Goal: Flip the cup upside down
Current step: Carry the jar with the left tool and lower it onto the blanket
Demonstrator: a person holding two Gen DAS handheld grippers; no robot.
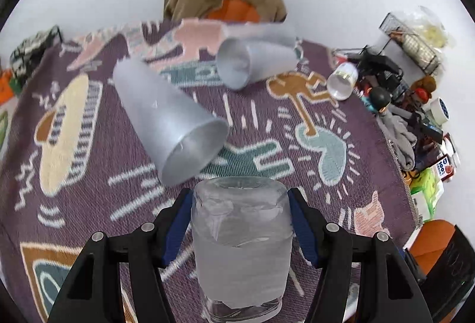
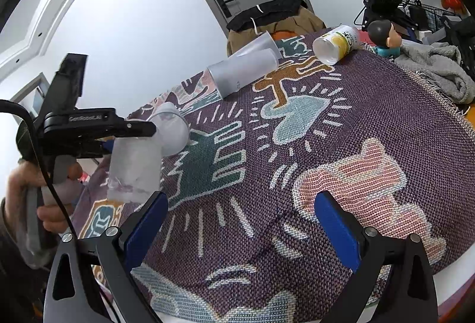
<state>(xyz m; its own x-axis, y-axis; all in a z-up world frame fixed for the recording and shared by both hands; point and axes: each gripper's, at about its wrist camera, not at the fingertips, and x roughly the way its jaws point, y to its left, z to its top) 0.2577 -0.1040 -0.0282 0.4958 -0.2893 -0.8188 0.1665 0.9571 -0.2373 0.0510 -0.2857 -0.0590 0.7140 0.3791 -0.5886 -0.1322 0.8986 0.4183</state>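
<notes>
My left gripper [image 1: 240, 219] is shut on a frosted clear cup [image 1: 241, 240], its blue pads pressing both sides; the cup's closed base faces away from the camera. In the right wrist view the same cup [image 2: 133, 171] hangs in the left gripper [image 2: 130, 130] above the patterned cloth's left side. My right gripper [image 2: 240, 222] is open and empty over the cloth. A frosted cup [image 1: 166, 121] lies on its side just beyond the held one.
Two more frosted cups [image 1: 255, 58] lie on their sides at the far end of the purple patterned cloth [image 1: 267, 127]. A yellow-labelled paper cup [image 1: 341, 79] lies on its side right. Clutter, a figurine [image 2: 384, 33] and a grey towel [image 2: 436, 67] line the right edge.
</notes>
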